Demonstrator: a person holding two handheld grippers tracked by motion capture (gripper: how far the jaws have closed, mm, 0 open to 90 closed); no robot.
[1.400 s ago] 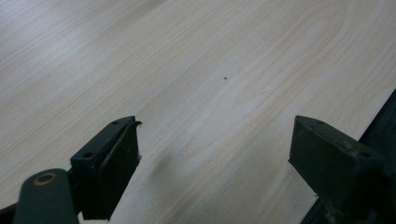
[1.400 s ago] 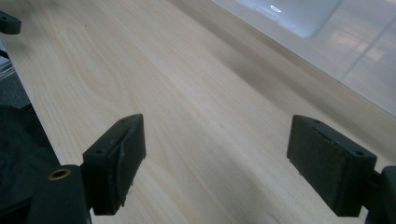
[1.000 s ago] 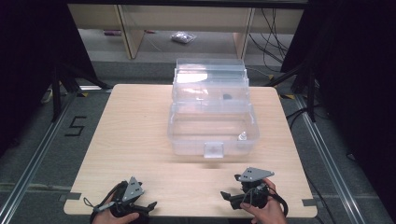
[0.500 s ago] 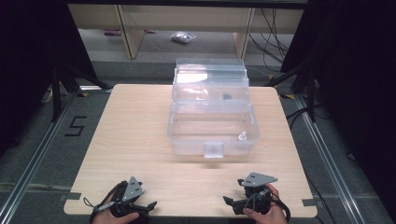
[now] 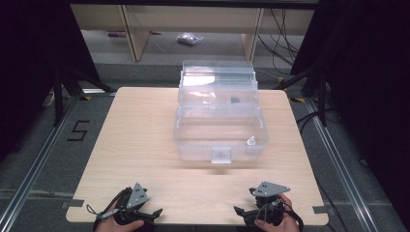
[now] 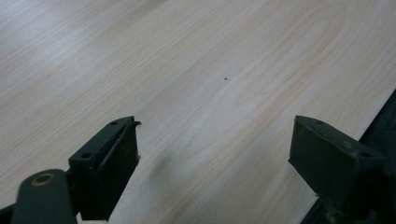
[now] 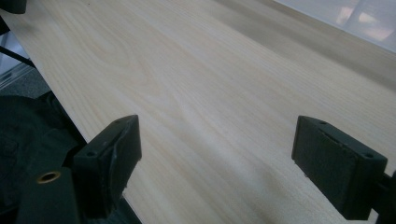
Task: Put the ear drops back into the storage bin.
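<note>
High view: a clear plastic box [image 5: 220,126] is seen open at frame centre, well apart from the left gripper [image 5: 145,216] and right gripper [image 5: 247,215], both with jaws apart. It is judged light, stiff and slippery, best gripped at its front latch [image 5: 221,155].

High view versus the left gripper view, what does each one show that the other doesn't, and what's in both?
High view alone: the clear plastic box standing open mid-table, a small white item inside it near its front right corner, the right gripper at the table's near edge, and the floor with shelving beyond. Left gripper view alone: a close look between its own jaws, set wide apart with nothing between them, and a tiny dark speck on the wood. Both: the light wooden table and the left gripper.
</note>
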